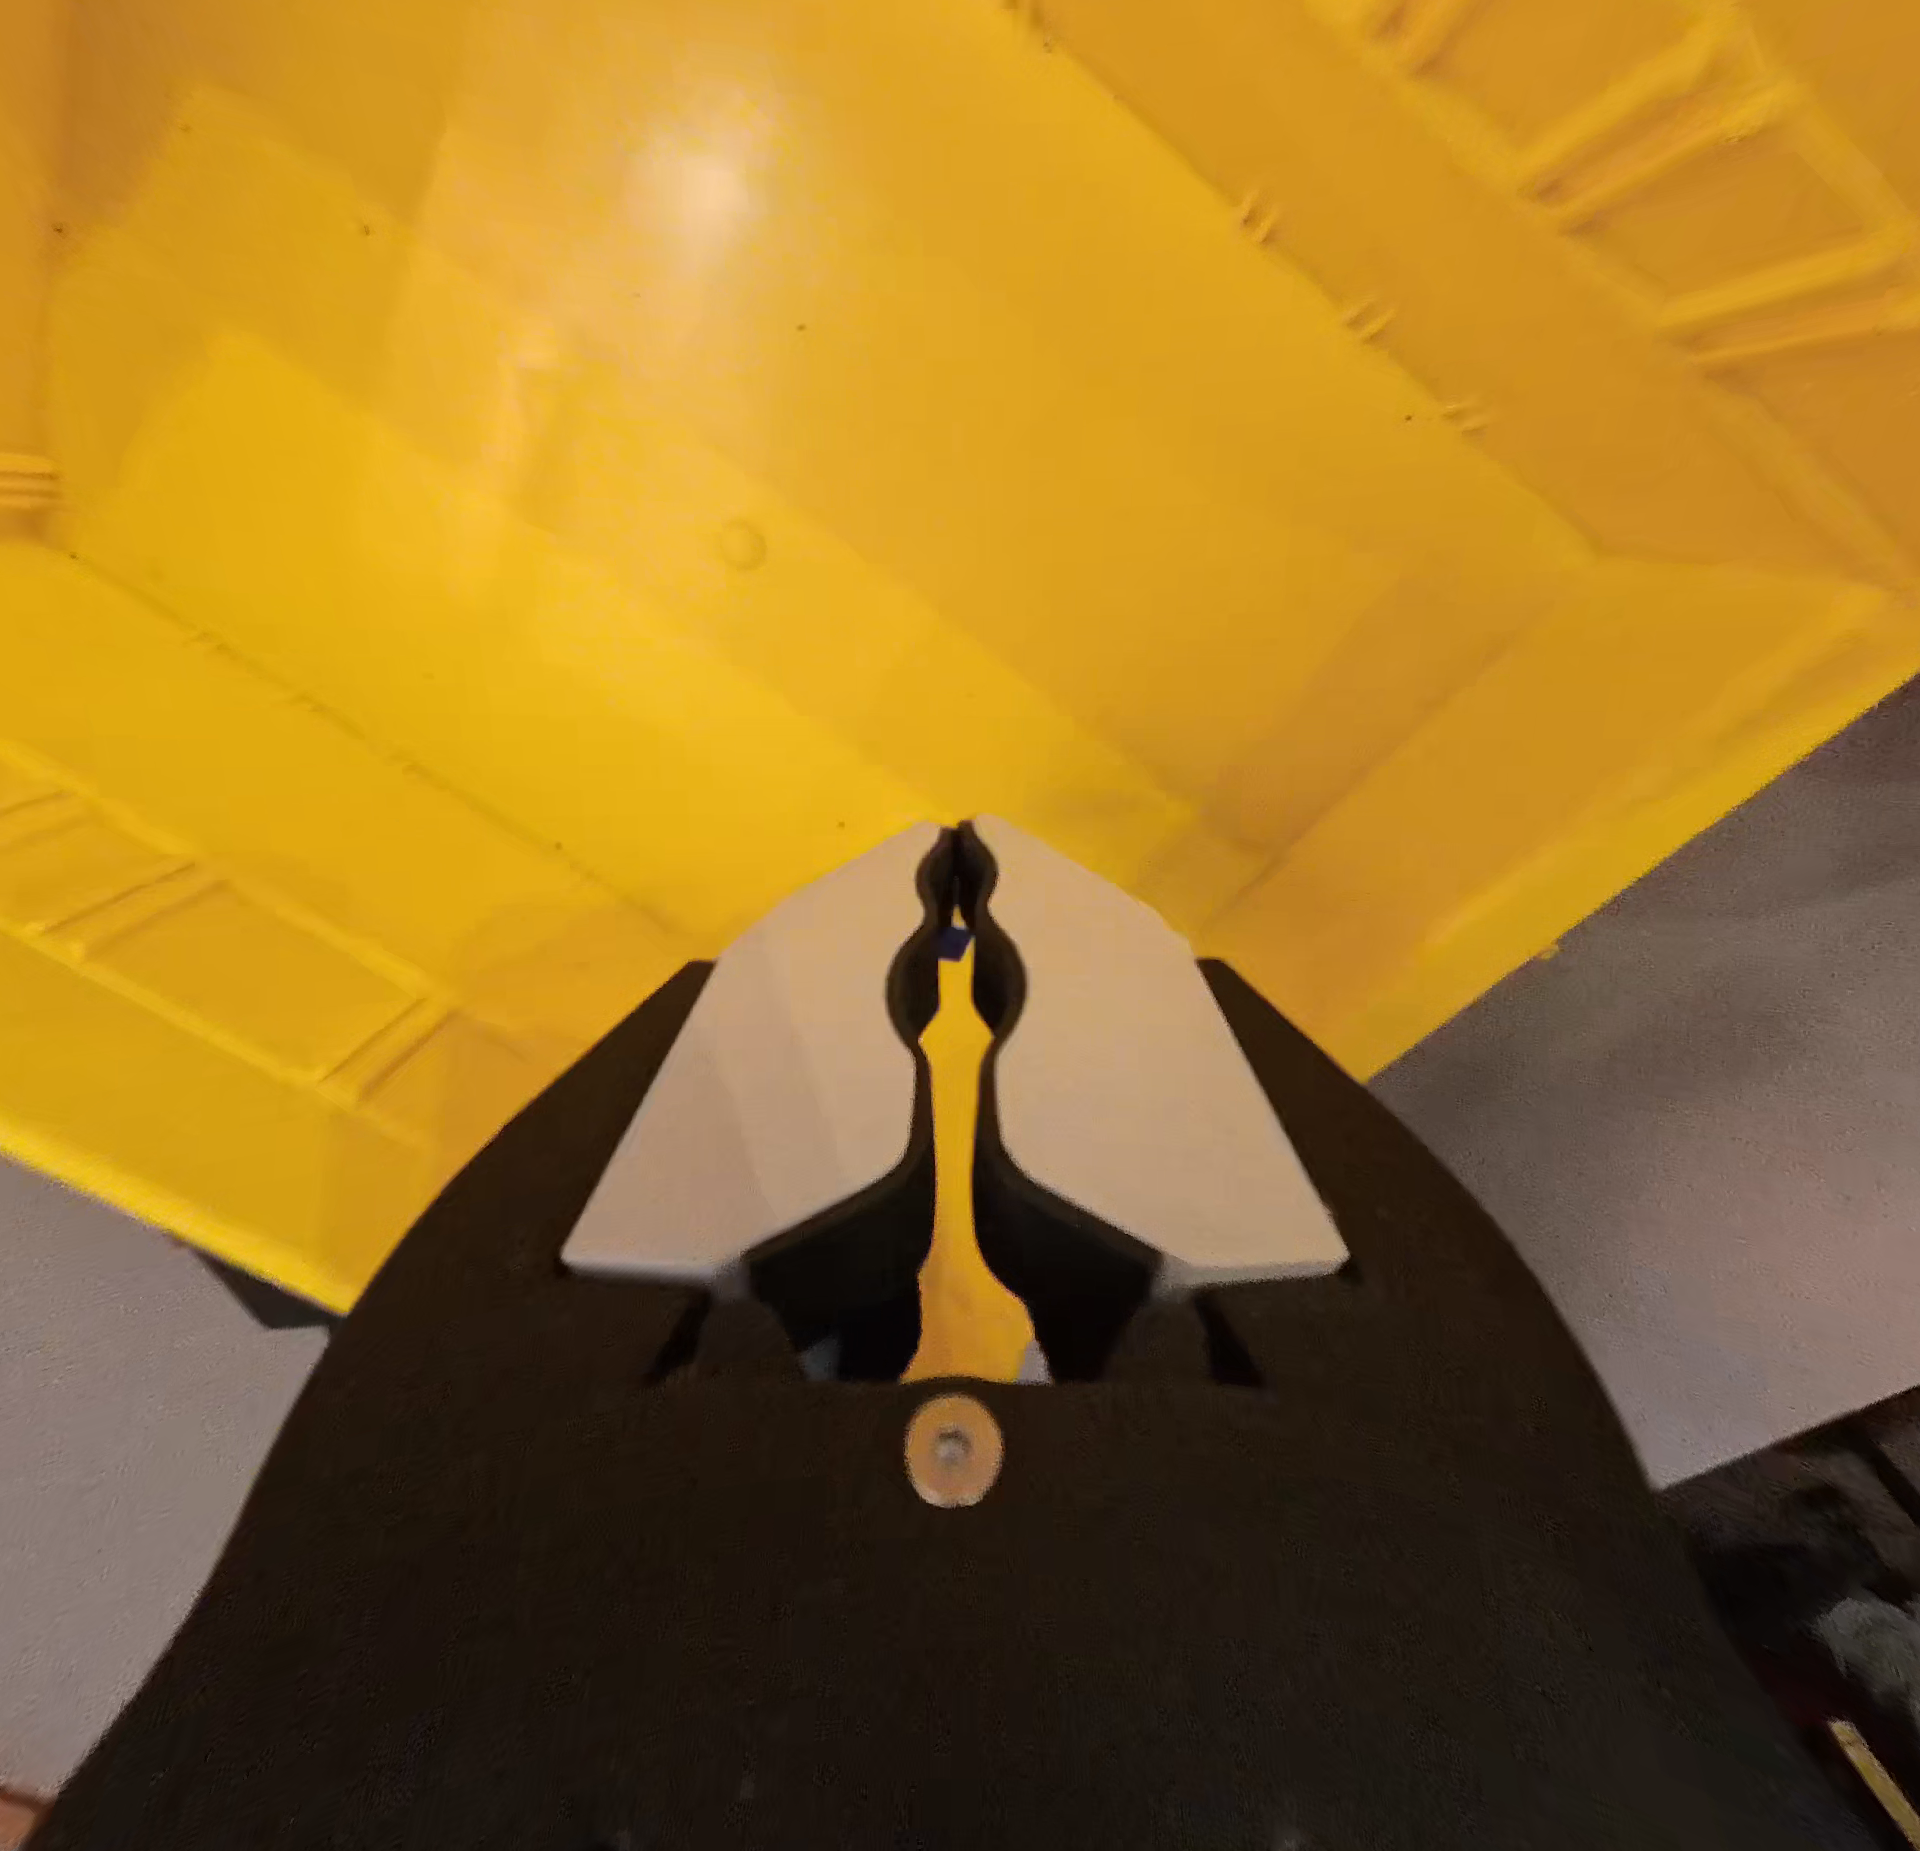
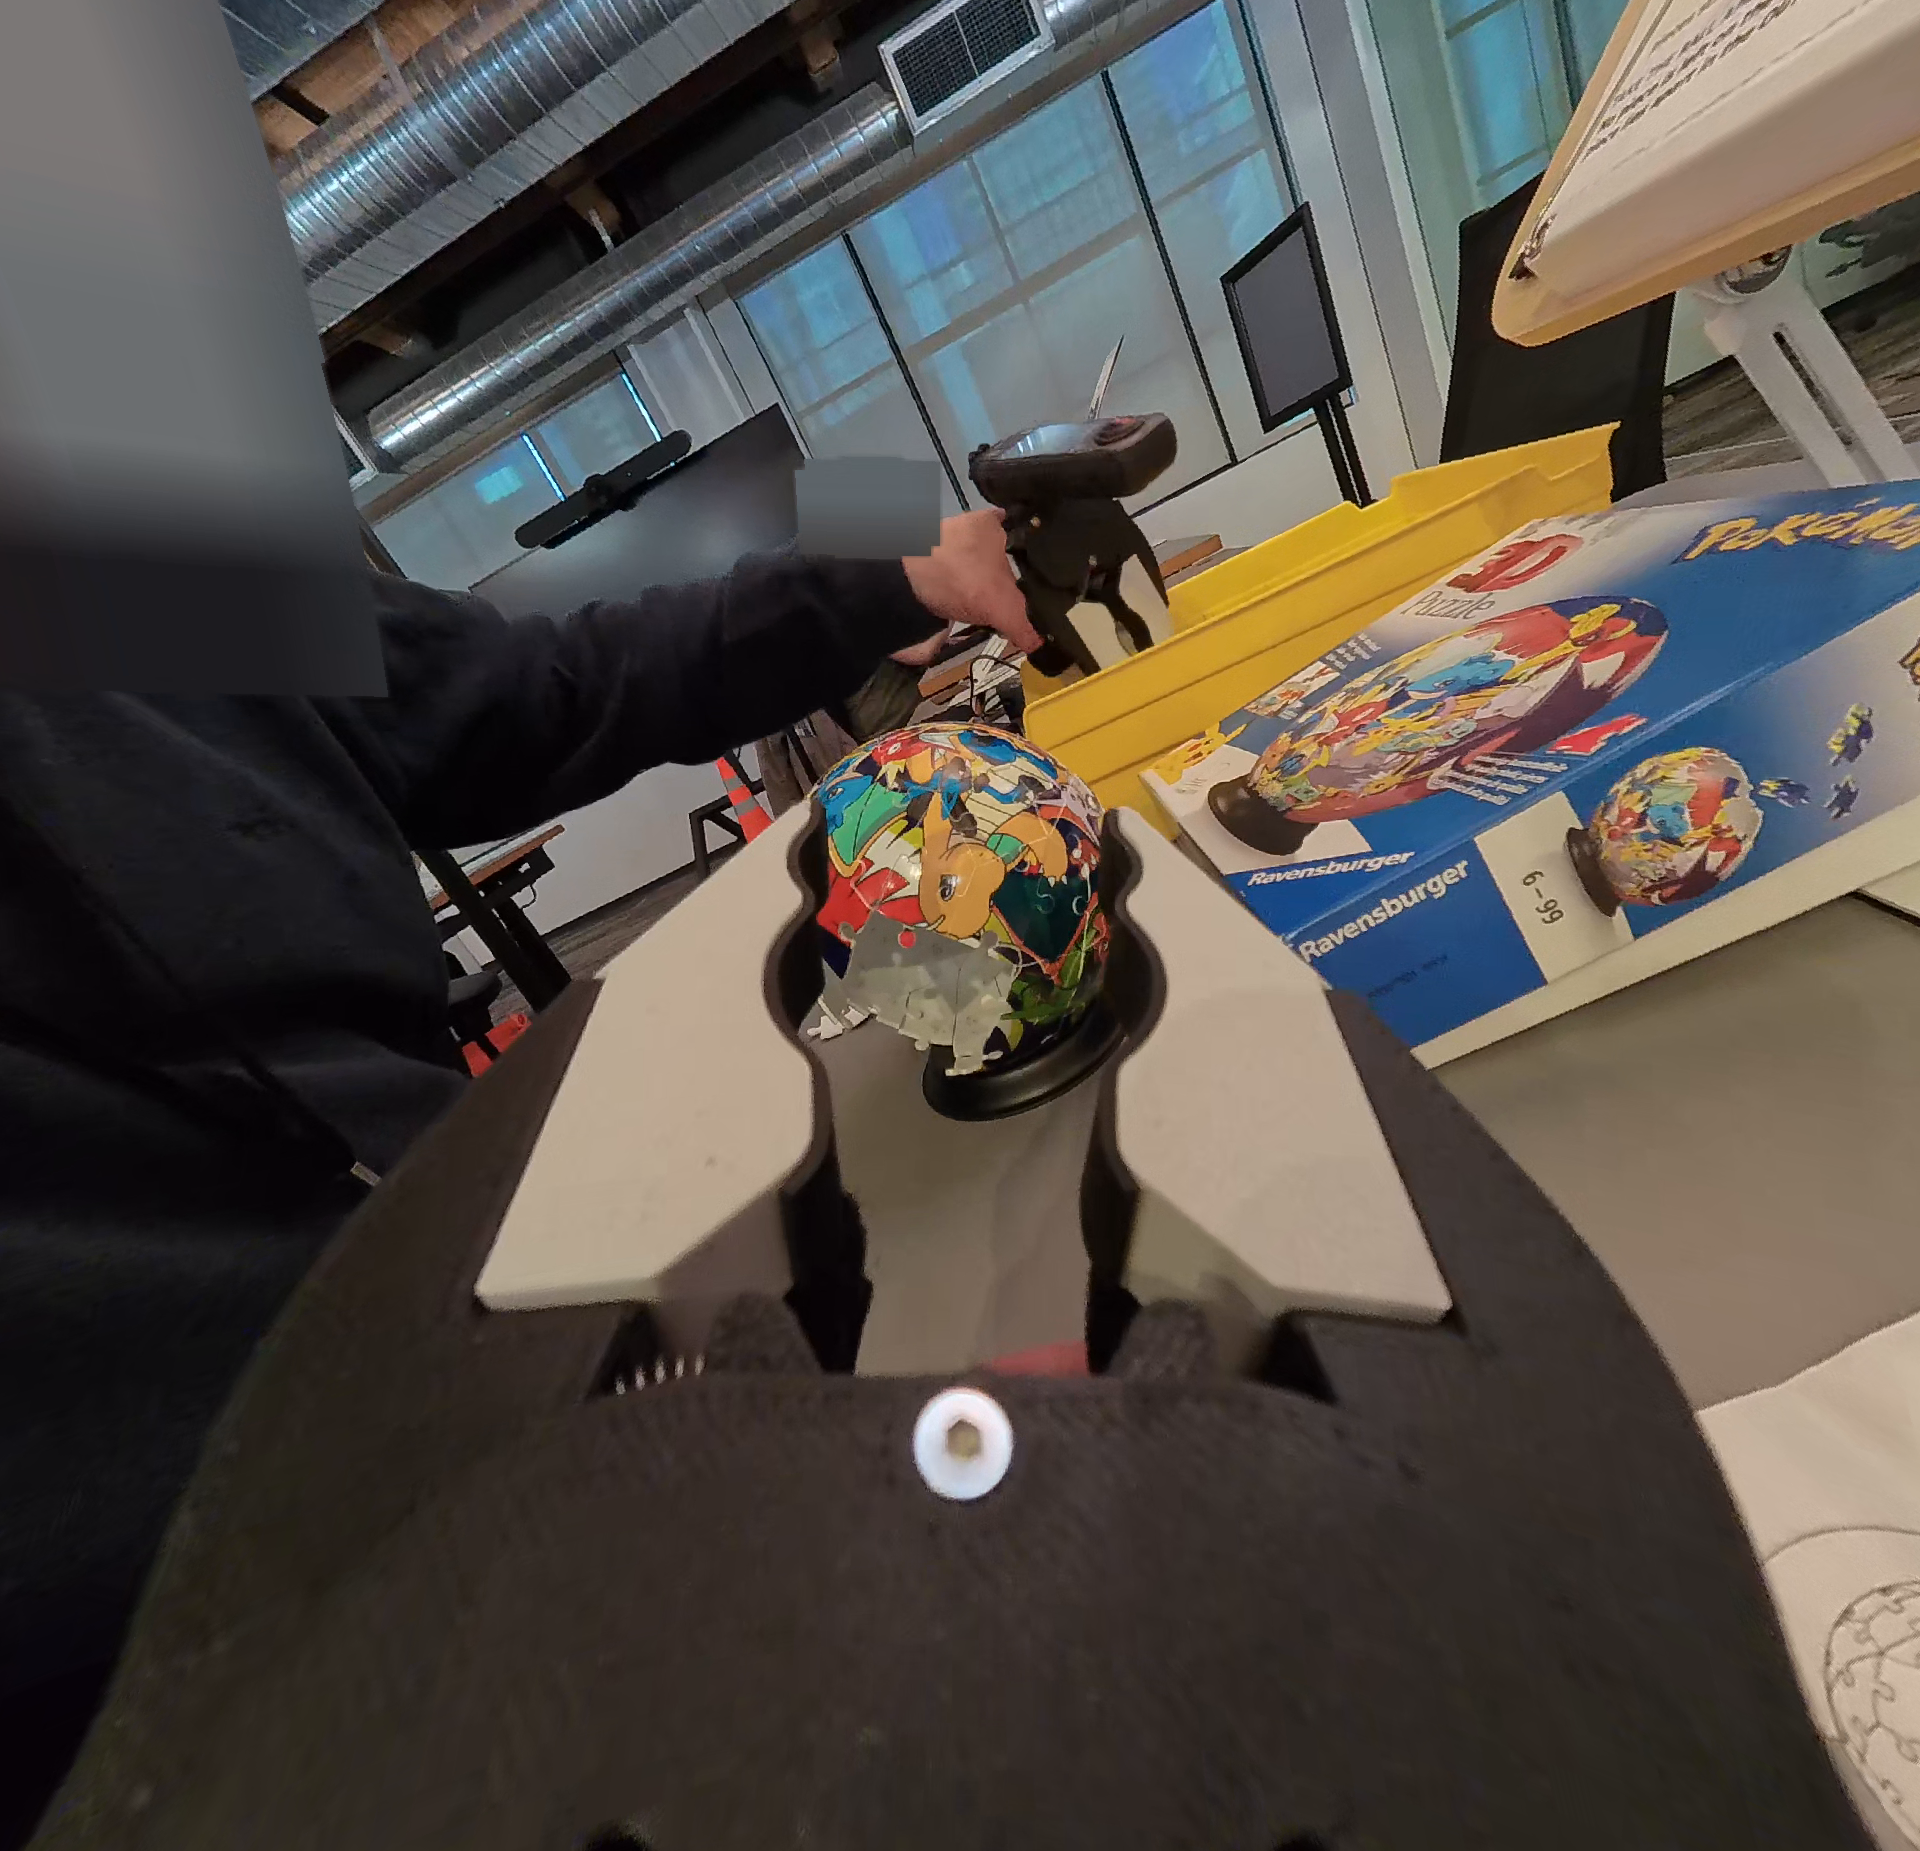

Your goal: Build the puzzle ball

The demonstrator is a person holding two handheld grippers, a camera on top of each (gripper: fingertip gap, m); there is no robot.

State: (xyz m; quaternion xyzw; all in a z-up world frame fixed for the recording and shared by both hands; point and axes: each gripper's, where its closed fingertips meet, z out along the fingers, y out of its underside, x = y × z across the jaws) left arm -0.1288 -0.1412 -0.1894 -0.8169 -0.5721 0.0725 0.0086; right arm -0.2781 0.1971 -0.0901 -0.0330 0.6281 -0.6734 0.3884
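Observation:
The puzzle ball (image 2: 961, 866) is colourful, with a grey patch at its lower left, and stands on a black ring stand (image 2: 1023, 1079) on the grey table. My right gripper (image 2: 961, 825) is closed around the ball, with its pads against both sides. My left gripper (image 1: 961, 835) is shut above the floor of a yellow bin (image 1: 831, 399); a small blue puzzle piece (image 1: 954, 944) shows in the gap between its fingers. In the right wrist view the left gripper (image 2: 1101, 658) points down into the yellow bin (image 2: 1299, 596), held by a hand.
The blue puzzle box (image 2: 1558, 762) lies to the right of the ball, in front of the bin. A printed sheet (image 2: 1829, 1614) lies at the near right. A tilted board with a page (image 2: 1714, 139) stands at the upper right. The person's dark sleeve (image 2: 623, 679) spans the left side.

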